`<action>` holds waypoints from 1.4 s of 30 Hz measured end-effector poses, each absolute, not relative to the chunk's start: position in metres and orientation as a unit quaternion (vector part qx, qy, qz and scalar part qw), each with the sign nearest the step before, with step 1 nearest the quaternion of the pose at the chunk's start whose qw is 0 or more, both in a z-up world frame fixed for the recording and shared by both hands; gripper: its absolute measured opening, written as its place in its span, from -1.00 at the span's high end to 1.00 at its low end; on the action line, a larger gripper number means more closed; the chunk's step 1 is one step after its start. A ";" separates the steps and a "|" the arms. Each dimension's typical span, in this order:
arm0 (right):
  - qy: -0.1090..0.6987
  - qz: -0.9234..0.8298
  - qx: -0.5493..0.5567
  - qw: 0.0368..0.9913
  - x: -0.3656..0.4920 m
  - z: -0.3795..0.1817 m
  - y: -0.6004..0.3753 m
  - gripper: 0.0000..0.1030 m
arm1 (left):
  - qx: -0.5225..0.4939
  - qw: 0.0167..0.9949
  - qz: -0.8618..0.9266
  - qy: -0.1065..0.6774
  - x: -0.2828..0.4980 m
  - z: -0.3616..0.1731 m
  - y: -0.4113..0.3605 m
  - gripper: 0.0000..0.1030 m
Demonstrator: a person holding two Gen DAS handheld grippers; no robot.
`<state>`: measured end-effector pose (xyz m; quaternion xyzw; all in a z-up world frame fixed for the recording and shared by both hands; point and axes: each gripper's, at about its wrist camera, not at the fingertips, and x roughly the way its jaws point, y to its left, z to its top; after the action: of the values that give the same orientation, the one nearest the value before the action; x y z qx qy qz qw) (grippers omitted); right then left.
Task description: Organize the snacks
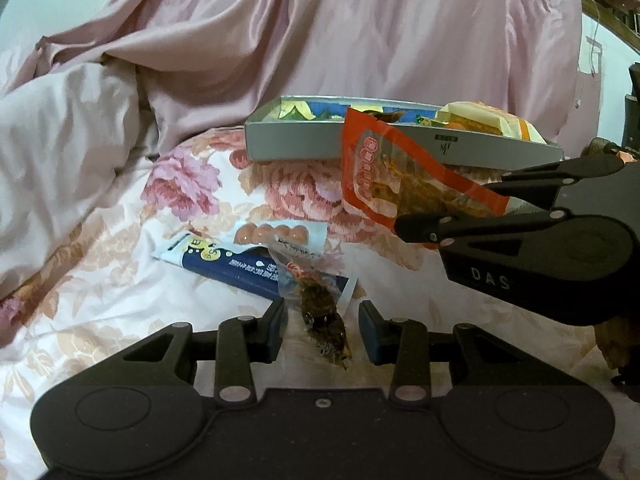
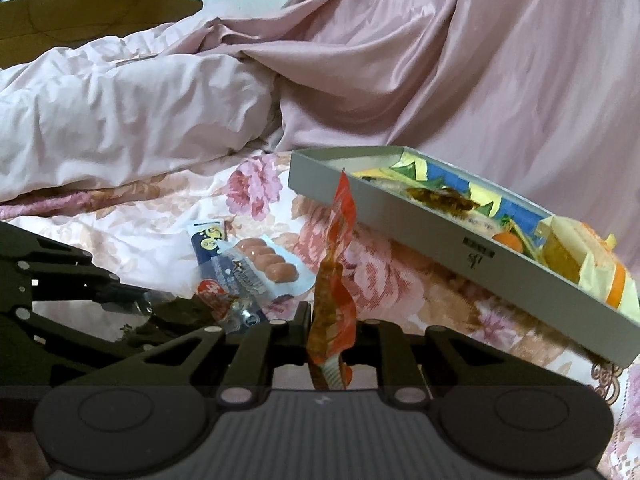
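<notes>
My right gripper [image 2: 330, 336] is shut on the lower end of a red snack packet [image 2: 338, 240], which stands up edge-on from its jaws. In the left wrist view the same red packet [image 1: 380, 172] hangs in front of the grey box [image 1: 320, 144], pinched by the right gripper [image 1: 420, 218]. My left gripper [image 1: 324, 322] sits low over the bed, its jaws apart on either side of a clear packet of brown snack [image 1: 320, 304]. A gap shows beside the right pad. The grey box [image 2: 400, 220] holds several snacks.
A blue packet [image 1: 240, 268] and a sausage packet [image 1: 276, 236] lie on the floral sheet [image 1: 192, 184] just beyond my left gripper. A rumpled pink duvet [image 1: 360, 32] rises behind the box. A wooden headboard [image 2: 80, 12] stands far left.
</notes>
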<state>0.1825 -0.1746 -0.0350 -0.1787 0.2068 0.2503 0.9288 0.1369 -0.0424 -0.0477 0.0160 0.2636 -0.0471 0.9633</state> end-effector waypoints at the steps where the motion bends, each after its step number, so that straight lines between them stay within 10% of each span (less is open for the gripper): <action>1: 0.204 0.249 -0.180 0.929 0.182 -0.035 -0.175 0.69 | 0.017 0.964 -0.046 0.260 0.136 -0.047 -0.043 0.21; 11: 0.189 0.247 -0.183 0.933 0.179 -0.031 -0.176 0.69 | 0.029 0.975 -0.037 0.219 0.128 -0.042 -0.045 0.23; 13: 0.187 0.247 -0.182 0.933 0.179 -0.031 -0.176 0.69 | 0.033 0.976 -0.036 0.213 0.127 -0.041 -0.046 0.79; 15: 0.185 0.245 -0.182 0.934 0.179 -0.031 -0.176 0.69 | 0.035 0.976 -0.033 0.214 0.128 -0.041 -0.045 0.85; 42: 0.134 0.238 -0.168 0.947 0.171 -0.014 -0.185 0.69 | 0.001 0.988 -0.011 0.153 0.128 -0.007 -0.047 0.89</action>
<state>0.1712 -0.1849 -0.0142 -0.1683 0.1339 0.2380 0.9471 0.1280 -0.0470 -0.0071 0.0014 0.1532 -0.0107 0.9881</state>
